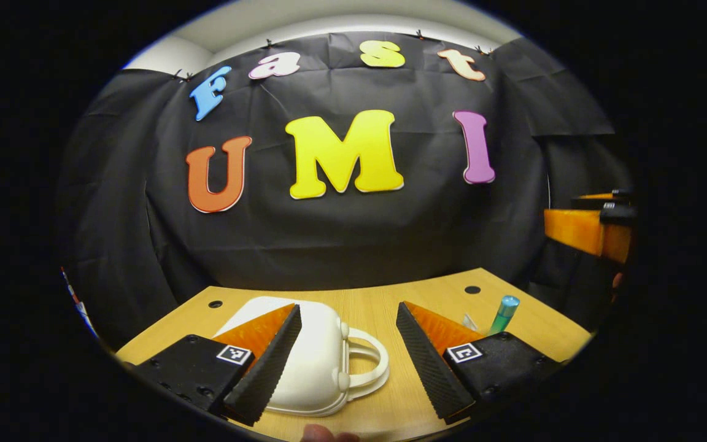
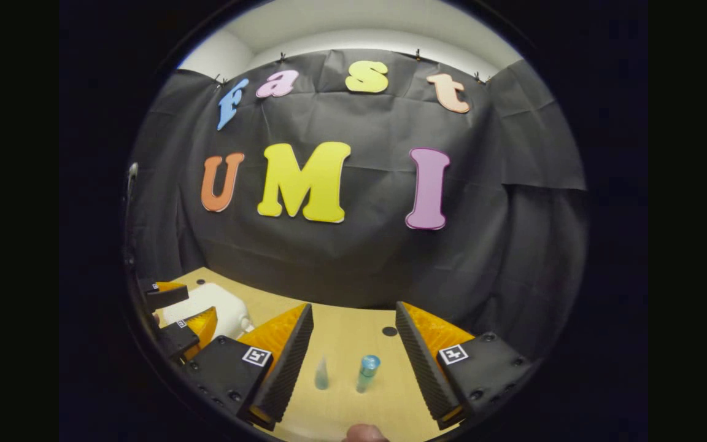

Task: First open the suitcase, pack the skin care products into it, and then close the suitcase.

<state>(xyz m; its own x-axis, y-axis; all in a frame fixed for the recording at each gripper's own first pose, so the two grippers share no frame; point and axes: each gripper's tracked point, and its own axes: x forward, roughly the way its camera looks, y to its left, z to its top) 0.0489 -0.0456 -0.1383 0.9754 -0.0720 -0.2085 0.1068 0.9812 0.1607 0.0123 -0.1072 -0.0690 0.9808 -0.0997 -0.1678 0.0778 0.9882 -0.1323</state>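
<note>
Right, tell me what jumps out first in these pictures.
The white suitcase, closed with its handle toward the camera, lies on the wooden table partly behind the open left gripper. In the right gripper view, two small skin care bottles stand between the open right gripper's fingers.

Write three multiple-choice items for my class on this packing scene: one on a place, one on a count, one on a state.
1. Where does the small white plastic suitcase lie?
A. on the light wooden table
B. on the floor
C. on a shelf

2. How many skin care items stand between the right gripper's fingers?
A. none
B. two
C. five

3. What state is the suitcase in?
A. open
B. closed
C. upside down, lid off

Answers: 1 A, the case rests on the tabletop. 2 B, a teal-capped tube and a small clear cone-shaped bottle stand there. 3 B, its shell is shut with the handle facing the left gripper.
</note>
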